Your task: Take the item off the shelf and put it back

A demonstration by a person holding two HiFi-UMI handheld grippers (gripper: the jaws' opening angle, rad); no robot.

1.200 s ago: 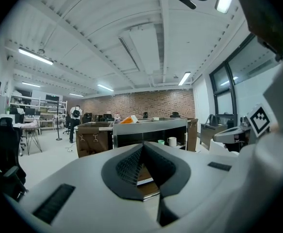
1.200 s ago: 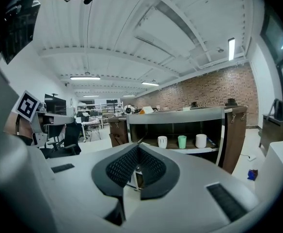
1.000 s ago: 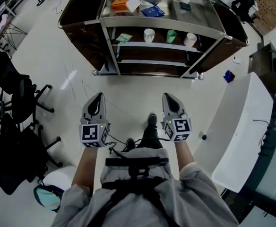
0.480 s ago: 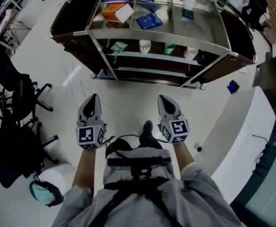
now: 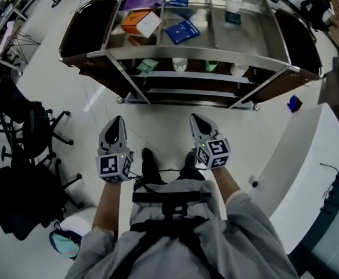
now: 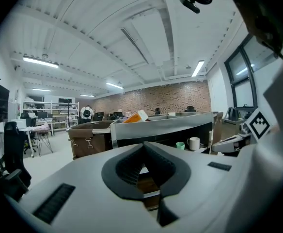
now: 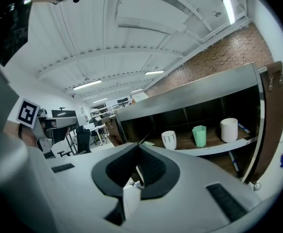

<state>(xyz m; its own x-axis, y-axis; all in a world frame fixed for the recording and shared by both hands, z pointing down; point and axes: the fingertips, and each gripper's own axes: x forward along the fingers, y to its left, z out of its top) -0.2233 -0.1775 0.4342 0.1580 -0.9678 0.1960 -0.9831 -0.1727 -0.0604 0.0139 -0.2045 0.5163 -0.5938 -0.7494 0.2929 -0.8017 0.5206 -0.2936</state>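
Grippers meet a steel shelf cart at a distance: the left gripper and the right gripper both have their jaws closed together on nothing, well apart from it. A white mug, a green cup and a white cup stand untouched on its middle shelf.

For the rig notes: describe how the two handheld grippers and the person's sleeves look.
Both the left gripper and right gripper are pale grey, tapered shells with dark ribbed pads; each carries a cube with black-and-white square markers. The person wears grey short sleeves.
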